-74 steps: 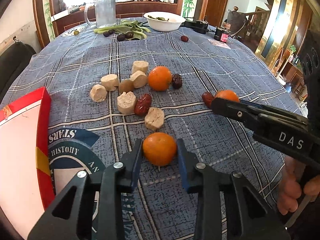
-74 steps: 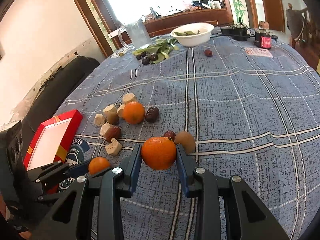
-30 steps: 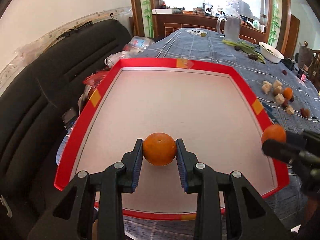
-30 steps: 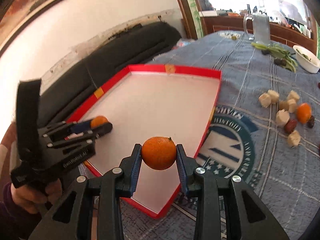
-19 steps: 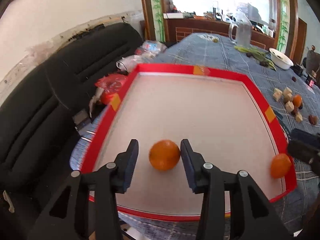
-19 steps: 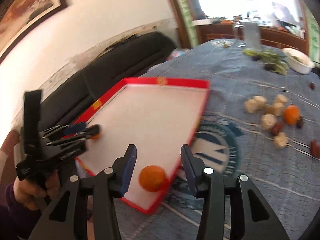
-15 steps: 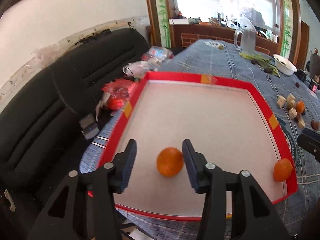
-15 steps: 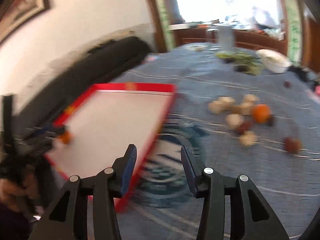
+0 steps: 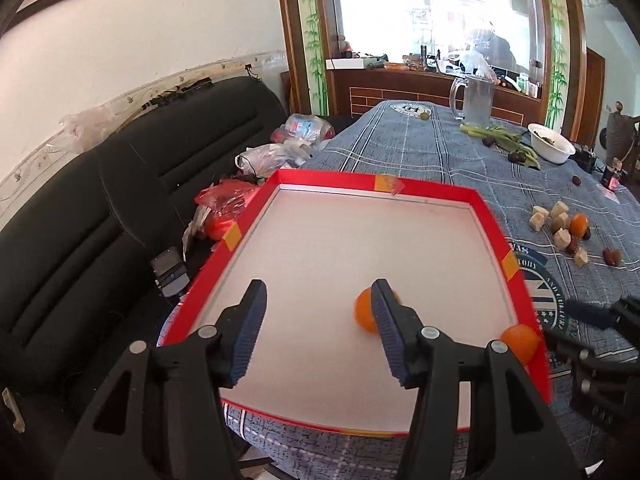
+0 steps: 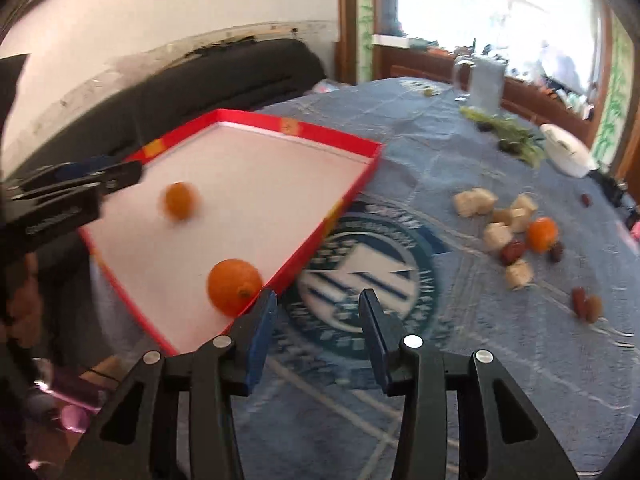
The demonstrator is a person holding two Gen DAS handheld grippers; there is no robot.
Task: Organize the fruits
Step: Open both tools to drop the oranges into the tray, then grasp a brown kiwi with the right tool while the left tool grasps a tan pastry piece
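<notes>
While both grippers (image 9: 316, 324) (image 10: 316, 328) gape empty, the remaining orange (image 10: 542, 234), right of the red tray (image 10: 362, 148), probably firm and rollable, wants squeezing across its middle.

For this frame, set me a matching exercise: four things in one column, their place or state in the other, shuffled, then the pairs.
Things:
1. Orange near the red cardboard tray's corner
2. Lone orange among the beige chunks
3. White bowl
4. Left gripper

Places or states:
A. On the blue plaid tablecloth, outside the tray
B. Open, holding nothing
C. Inside the tray, against its rim
D. At the table's far end, near the green stalks

Pairs: 1-C, 2-A, 3-D, 4-B
</notes>
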